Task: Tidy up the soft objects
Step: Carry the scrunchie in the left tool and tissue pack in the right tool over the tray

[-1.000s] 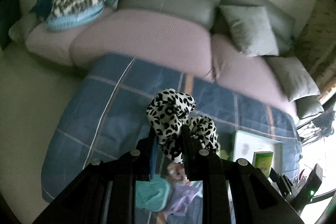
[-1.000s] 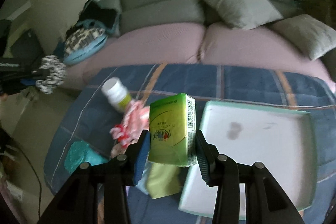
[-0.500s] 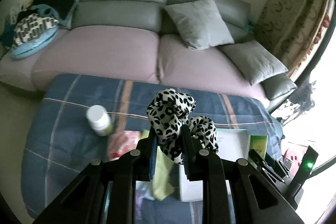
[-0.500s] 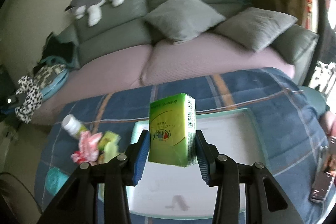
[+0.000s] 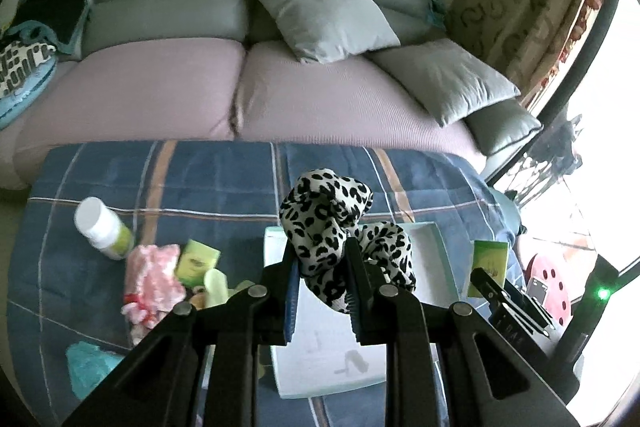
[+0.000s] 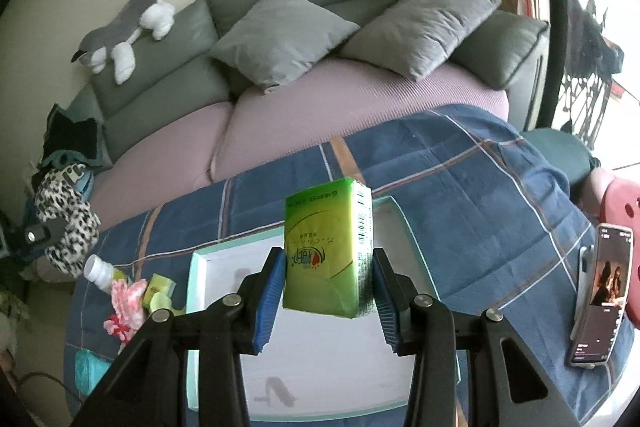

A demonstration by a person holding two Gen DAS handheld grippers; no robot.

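Left gripper [image 5: 320, 267]: jaws nearly closed, clamped on a leopard-print scrunchie [image 5: 326, 215] of soft gathered fabric. The scrunchie bulges above and to the right of the pads and hangs over the near left part of the tray [image 5: 440, 251].

Right gripper [image 6: 328, 281]: jaws part open, blue ribbed pads pressing both sides of a green tissue pack [image 6: 326, 247]. The pack is a soft-sided rectangular block in glossy film, upright, barcode on its right edge, held above the tray's middle.

Tray: shallow, rectangular, white floor with pale green rim, a few grey smudges inside. It lies on a blue plaid quilt [image 6: 460, 163] with orange and white stripes.

Left of the tray, on the quilt: a white-capped bottle [image 5: 102, 227] lying on its side, a pink frilly fabric piece [image 5: 150, 279], a second green pack [image 5: 198, 261], and a teal crumpled item [image 5: 86, 367] near the quilt's edge.

Right side of the quilt: a phone [image 6: 602, 295] propped up, screen lit.

Behind the quilt: sofa with mauve seat cushions [image 5: 160, 87], grey backrests, grey throw pillows [image 5: 326, 11], and a grey-and-white plush dog [image 6: 124, 27] on the backrest.
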